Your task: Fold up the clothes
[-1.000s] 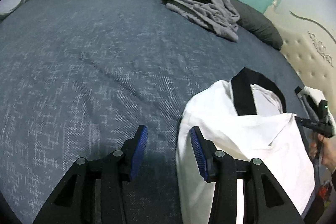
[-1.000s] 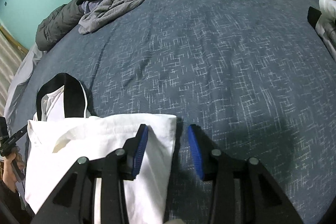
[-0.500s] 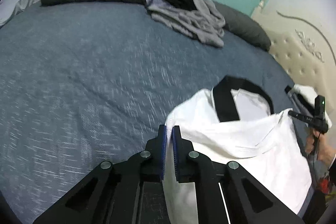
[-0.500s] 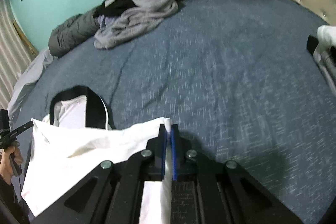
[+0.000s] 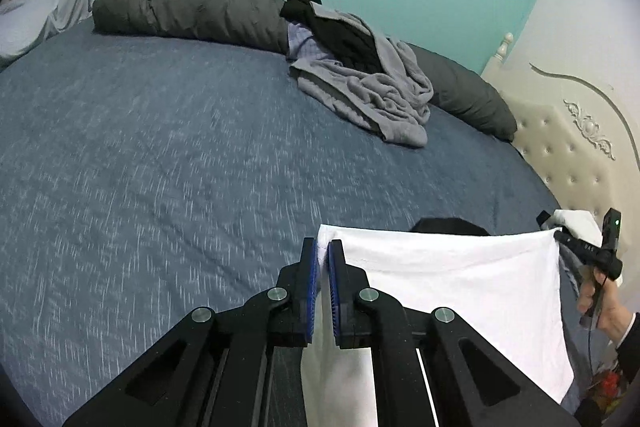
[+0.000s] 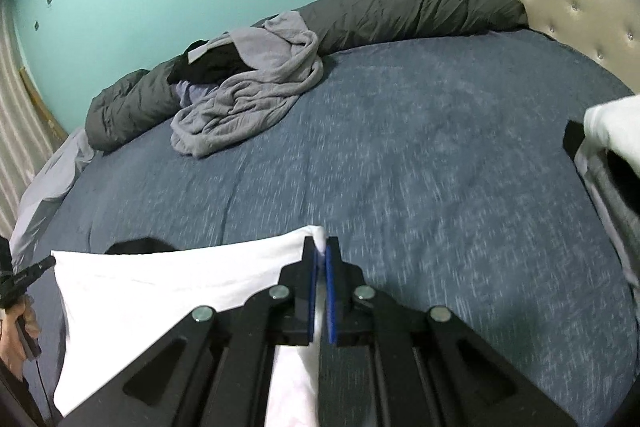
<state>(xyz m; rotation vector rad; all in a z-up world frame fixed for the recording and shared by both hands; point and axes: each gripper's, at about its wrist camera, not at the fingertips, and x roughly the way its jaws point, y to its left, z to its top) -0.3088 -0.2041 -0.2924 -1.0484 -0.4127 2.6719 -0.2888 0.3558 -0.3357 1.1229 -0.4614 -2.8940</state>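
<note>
In the left wrist view, the left gripper [image 5: 324,259] sits at bottom centre, its blue pads pinched on the upper left corner of a white shirt [image 5: 460,291]. The shirt stretches right across the lower frame, raised above the blue bed [image 5: 180,163], to the right gripper [image 5: 560,237] at the right edge. A grey clothes pile [image 5: 368,95] lies in the upper middle. In the right wrist view, the right gripper [image 6: 321,255] at bottom centre is clamped on the shirt's [image 6: 168,287] upper right corner; the cloth spreads left, and a black collar [image 6: 140,247] peeks above its top edge.
</note>
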